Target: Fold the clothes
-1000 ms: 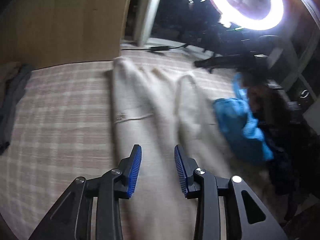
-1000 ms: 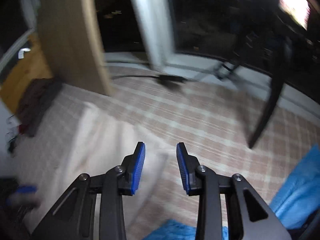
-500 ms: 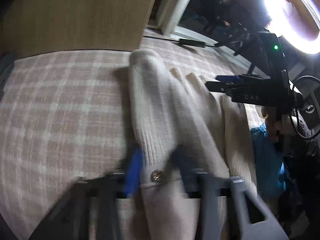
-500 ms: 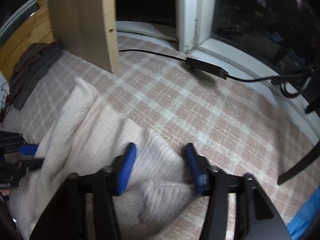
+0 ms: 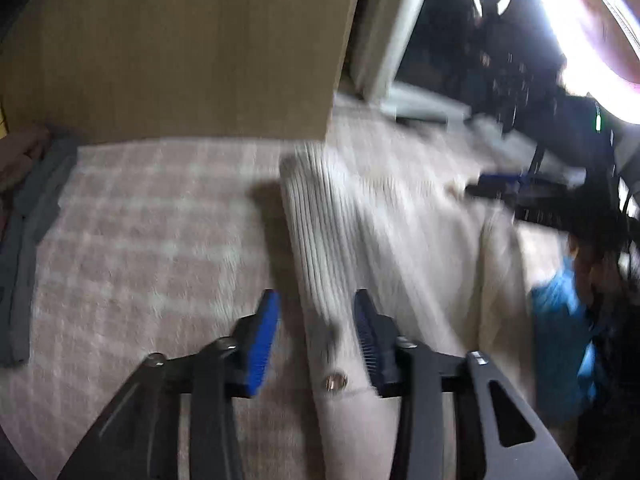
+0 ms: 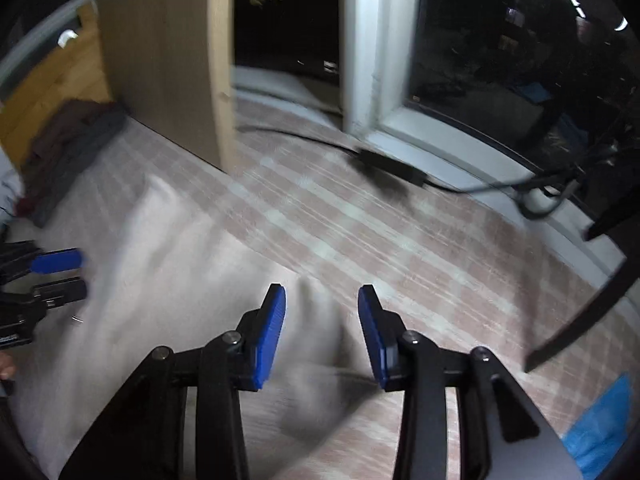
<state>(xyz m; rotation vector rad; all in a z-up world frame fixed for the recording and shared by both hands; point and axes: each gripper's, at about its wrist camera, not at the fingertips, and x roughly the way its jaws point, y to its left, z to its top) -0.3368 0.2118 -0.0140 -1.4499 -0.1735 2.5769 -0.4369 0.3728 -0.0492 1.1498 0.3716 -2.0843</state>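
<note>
One cream ribbed cardigan (image 5: 360,240), small metal button (image 5: 335,381) showing, lies rumpled lengthwise.

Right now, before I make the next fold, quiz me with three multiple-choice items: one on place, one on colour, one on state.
1. The cream sweater lies on:
A. checked cover
B. bare floor
C. a chair

2. The crumpled cloth beside the sweater is:
A. red
B. blue
C. green

3. The left gripper's jaws are:
A. clamped flat together
B. apart, sweater edge between them
C. out of sight

Key: 1 A, pink-and-white checks surround the sweater; 2 B, bright blue in both views; 3 B, they have just been opening and a gap shows beside the knit.
</note>
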